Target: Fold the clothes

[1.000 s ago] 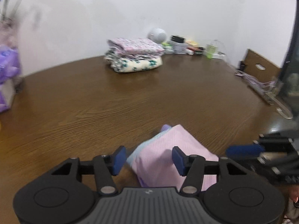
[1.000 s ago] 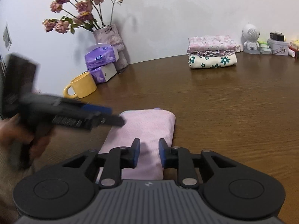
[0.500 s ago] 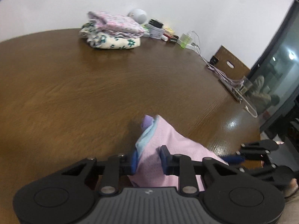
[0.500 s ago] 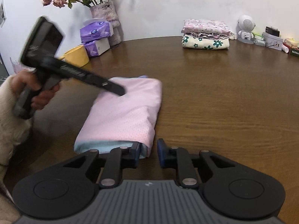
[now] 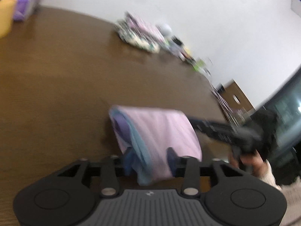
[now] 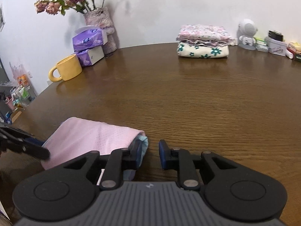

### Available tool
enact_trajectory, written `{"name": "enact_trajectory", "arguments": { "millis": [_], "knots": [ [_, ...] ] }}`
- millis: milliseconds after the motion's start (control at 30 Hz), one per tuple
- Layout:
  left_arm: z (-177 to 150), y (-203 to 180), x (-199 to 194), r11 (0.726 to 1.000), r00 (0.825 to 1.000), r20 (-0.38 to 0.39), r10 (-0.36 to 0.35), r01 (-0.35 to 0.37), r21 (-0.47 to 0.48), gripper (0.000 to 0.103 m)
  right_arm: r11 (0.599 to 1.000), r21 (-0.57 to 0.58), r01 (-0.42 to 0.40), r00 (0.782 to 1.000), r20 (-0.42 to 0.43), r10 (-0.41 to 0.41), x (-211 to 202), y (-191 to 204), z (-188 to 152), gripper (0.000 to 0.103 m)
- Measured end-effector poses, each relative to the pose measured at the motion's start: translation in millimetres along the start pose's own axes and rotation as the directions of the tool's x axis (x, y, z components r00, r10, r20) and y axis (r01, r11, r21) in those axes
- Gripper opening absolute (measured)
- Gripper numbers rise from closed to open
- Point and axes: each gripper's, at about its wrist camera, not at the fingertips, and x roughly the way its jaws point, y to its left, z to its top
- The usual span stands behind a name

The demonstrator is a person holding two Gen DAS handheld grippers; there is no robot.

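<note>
A folded pink garment point(image 5: 160, 131) with blue and purple layers inside lies crosswise near the front of the brown table point(image 6: 188, 98). My left gripper point(image 5: 150, 158) is shut on its near end, and cloth bulges between the fingers and hangs over the gripper body. That view is motion-blurred. In the right wrist view the garment point(image 6: 90, 137) stretches from the left gripper point(image 6: 24, 146) to my right gripper point(image 6: 150, 150). The right gripper's fingers stand slightly apart with bare wood between them, and the garment's blue edge rests against the outside of its left finger.
A stack of folded floral clothes point(image 6: 203, 43) sits at the back of the table. A yellow mug point(image 6: 67, 69), purple tissue packs point(image 6: 90, 43) and a vase of dried flowers point(image 6: 101, 26) stand back left. A white figure point(image 6: 246, 33) and small items point(image 6: 274, 41) are back right.
The left gripper shut on the garment's end and swung it, so the garment now lies crosswise. The garment's corner has slipped out from between the right gripper's fingers.
</note>
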Motion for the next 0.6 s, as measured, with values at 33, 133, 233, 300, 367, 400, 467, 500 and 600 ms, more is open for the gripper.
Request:
{"name": "enact_trajectory", "arguments": {
  "millis": [33, 133, 233, 300, 367, 400, 467, 500, 600],
  "knots": [
    [5, 2, -3, 1.0, 1.0, 0.027, 0.014, -0.014, -0.005, 0.047, 1.0, 0.012, 0.002, 1.0, 0.004, -0.002, -3, -2, -1, 0.02],
    [19, 5, 4, 1.0, 0.999, 0.034, 0.018, -0.018, 0.001, 0.046, 0.998, 0.06, -0.003, 1.0, 0.019, 0.002, -15, -7, -8, 0.022],
    [22, 7, 13, 1.0, 1.0, 0.012, 0.012, -0.012, -0.004, 0.046, 0.997, 0.083, -0.008, 1.0, 0.021, 0.006, -19, -7, -14, 0.022],
    [23, 8, 19, 1.0, 1.0, -0.005, 0.007, -0.008, -0.009, 0.046, 0.996, 0.092, -0.016, 1.0, 0.02, 0.014, -20, -6, -15, 0.022],
    [24, 9, 25, 1.0, 1.0, -0.022, 0.003, -0.003, -0.014, 0.046, 0.995, 0.094, -0.026, 0.999, 0.021, 0.024, -20, -5, -14, 0.022],
    [24, 10, 27, 1.0, 1.0, -0.031, 0.0, -0.001, -0.017, 0.045, 0.995, 0.092, -0.031, 0.999, 0.023, 0.029, -20, -4, -13, 0.022],
    [25, 12, 33, 1.0, 0.999, -0.047, -0.007, 0.006, -0.024, 0.045, 0.996, 0.081, -0.035, 0.999, 0.025, 0.033, -20, -2, -12, 0.024],
    [26, 13, 34, 1.0, 0.998, -0.055, -0.013, 0.011, -0.029, 0.045, 0.996, 0.078, -0.037, 0.999, 0.023, 0.036, -18, -1, -11, 0.025],
    [28, 20, 43, 0.997, 0.997, -0.073, -0.041, 0.036, -0.069, 0.037, 0.996, 0.076, -0.042, 0.999, 0.015, 0.041, -12, 0, -11, 0.025]
  ]
}}
